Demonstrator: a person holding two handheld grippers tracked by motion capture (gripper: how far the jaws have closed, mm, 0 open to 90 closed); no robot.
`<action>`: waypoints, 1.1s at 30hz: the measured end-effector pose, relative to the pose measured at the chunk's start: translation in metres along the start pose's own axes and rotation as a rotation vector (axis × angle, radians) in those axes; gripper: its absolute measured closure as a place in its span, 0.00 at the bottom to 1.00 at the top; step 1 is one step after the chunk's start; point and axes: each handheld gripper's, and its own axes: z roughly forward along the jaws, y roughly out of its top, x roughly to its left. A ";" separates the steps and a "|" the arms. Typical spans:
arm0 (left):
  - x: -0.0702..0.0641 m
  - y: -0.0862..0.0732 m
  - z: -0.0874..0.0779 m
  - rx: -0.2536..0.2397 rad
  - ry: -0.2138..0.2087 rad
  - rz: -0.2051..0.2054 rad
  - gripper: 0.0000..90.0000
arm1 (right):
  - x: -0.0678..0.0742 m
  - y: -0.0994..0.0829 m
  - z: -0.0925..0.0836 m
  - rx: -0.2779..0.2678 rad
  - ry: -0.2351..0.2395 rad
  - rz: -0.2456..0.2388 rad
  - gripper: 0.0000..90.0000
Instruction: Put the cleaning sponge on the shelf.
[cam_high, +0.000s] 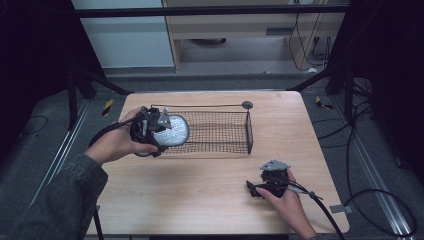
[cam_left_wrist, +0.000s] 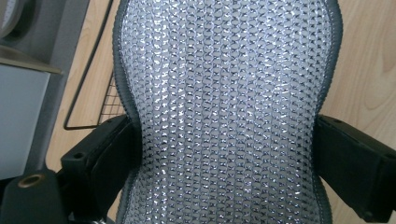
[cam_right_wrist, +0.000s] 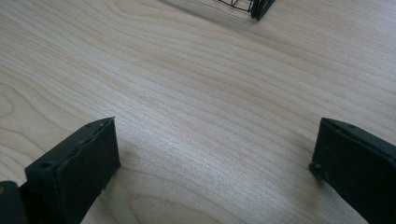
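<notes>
1. Left gripper (cam_high: 162, 131): jaws clamped on the silver mesh pad (cam_left_wrist: 226, 112), held over the left end of the wire basket (cam_high: 220, 132).
2. Right gripper (cam_high: 254, 189): jaws apart, nothing between them, low over the bare tabletop (cam_high: 200, 190).

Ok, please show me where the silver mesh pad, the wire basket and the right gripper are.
silver mesh pad (cam_left_wrist: 224, 102): left gripper view, woven middle.
wire basket (cam_high: 248, 131): high view, right end wall.
right gripper (cam_right_wrist: 215, 168): right gripper view, gap between its open jaws.

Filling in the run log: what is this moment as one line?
left gripper: shut on silver mesh pad, at wire basket left end | right gripper: open, low over table
</notes>
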 end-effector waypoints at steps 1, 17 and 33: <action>0.001 0.001 0.000 -0.003 0.005 -0.001 0.10 | 0.000 0.000 0.000 0.000 0.000 0.000 0.01; 0.025 0.008 0.014 -0.002 0.047 0.024 0.10 | 0.000 0.001 0.000 0.007 0.000 0.002 0.01; 0.036 0.018 0.020 0.014 0.062 0.072 0.10 | 0.000 0.000 0.000 0.004 0.003 0.000 0.01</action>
